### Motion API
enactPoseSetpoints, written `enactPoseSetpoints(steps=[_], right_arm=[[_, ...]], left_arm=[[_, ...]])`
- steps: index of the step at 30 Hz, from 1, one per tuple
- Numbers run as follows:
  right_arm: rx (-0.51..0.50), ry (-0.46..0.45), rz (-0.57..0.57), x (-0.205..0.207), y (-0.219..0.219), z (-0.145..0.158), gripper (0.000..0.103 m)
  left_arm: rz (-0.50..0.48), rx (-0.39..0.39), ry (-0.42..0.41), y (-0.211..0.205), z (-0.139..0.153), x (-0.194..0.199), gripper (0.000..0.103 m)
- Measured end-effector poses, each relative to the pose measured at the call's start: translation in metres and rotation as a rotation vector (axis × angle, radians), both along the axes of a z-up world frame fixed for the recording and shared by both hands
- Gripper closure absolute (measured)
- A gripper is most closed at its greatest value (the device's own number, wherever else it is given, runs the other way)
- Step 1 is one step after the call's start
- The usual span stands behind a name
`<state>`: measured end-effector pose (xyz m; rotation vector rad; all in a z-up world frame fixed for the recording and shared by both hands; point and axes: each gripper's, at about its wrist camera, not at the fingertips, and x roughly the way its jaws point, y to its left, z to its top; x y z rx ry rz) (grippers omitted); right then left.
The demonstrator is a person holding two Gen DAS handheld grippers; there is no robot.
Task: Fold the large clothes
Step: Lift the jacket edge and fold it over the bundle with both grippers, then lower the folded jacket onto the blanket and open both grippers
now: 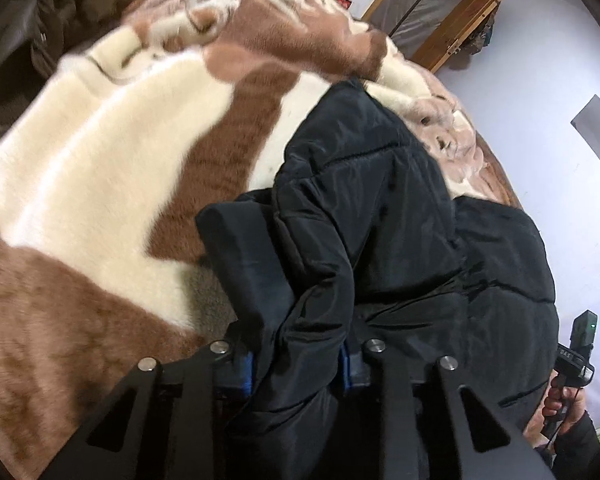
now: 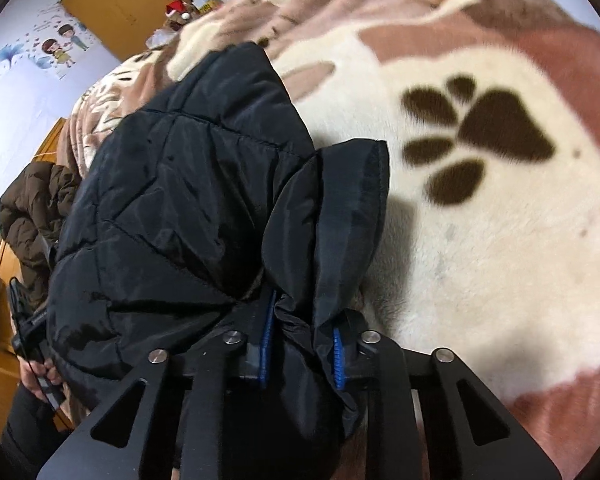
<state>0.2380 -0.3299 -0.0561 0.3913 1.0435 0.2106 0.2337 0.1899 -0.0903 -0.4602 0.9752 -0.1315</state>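
Observation:
A black quilted puffer jacket [image 1: 380,208] is lifted above the bed, bunched between both grippers. My left gripper [image 1: 296,364] is shut on a fold of the jacket, with fabric spilling over its fingers. In the right wrist view the jacket [image 2: 172,200] hangs to the left, and my right gripper [image 2: 300,352] is shut on another bunched edge of it, near a cuff-like flap [image 2: 348,200]. The right gripper's handle and the hand holding it show in the left wrist view [image 1: 576,364]. The left gripper's handle shows in the right wrist view [image 2: 32,328].
A plush brown and cream blanket [image 1: 100,184] covers the bed; a dark paw print [image 2: 480,136] marks it. A brown puffer jacket [image 2: 32,208] lies at the left. A wooden frame [image 1: 440,12] and a wooden door [image 2: 112,4] stand by the lilac walls.

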Motion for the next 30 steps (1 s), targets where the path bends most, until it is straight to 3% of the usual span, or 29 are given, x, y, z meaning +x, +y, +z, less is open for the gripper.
enactPoseSetpoints(steps=[13,20,30], right_arm=[[0.038,-0.129,0.039,-0.028,0.007,0.063,0.085],[0.046,-0.165,0.016,-0.027,-0.008,0.079,0.085],[0.004,-0.202,-0.103,-0.018,-0.068,0.097,0.084]], left_arm=[[-0.025,0.018,-0.121,-0.001,0.078,-0.021,0.076],[-0.035,0.017,-0.152,-0.01,0.093,-0.016,0.076],[-0.111,-0.016,-0.17,-0.082,0.104,0.036,0.075]])
